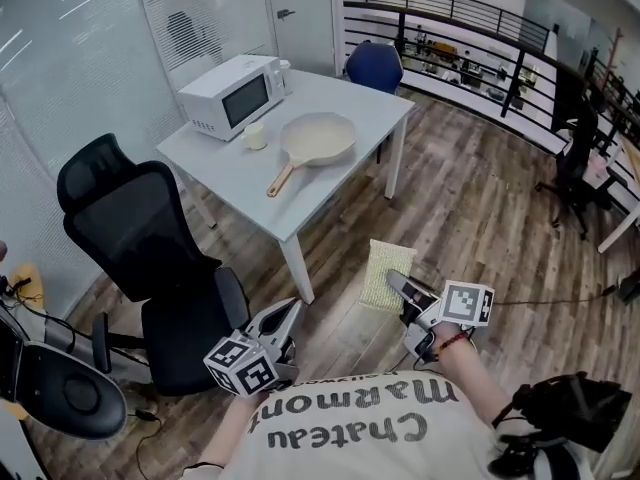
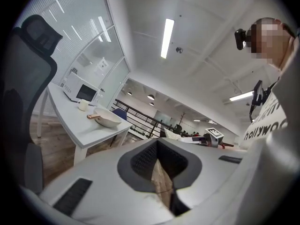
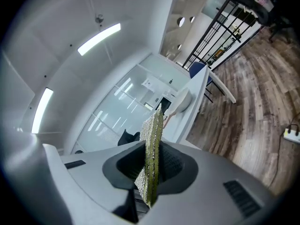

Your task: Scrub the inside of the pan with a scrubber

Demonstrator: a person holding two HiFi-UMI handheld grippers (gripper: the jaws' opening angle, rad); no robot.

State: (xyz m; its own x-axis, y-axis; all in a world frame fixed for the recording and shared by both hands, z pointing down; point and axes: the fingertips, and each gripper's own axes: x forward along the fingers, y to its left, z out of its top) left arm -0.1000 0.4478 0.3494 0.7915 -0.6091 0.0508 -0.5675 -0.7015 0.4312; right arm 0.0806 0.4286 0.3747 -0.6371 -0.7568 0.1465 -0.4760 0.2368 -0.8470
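Closest in, down by the person's shirt, the left hand-held gripper has its jaws pressed together with nothing between them. Just to its right, the right hand-held gripper is clamped on the scrubber, a yellow-green pad with a silvery face. It stands on edge between the pads and sticks out past the tips. Both tools hang over the wood floor, well short of the work.

Further out there's a black office chair, and beyond it the white desk. And there's the pan, cream-coloured and sitting flat near the middle, its wooden handle angled towards the near edge. A small cup stands just beside it, with a microwave behind.

So where are we? By my read, the scrubber is in hand and that's all that's banked. The pan looks untouched and no scrubbing has started. What's left is to close the gap to the desk, probably steady the pan, then work the pad around the inside.
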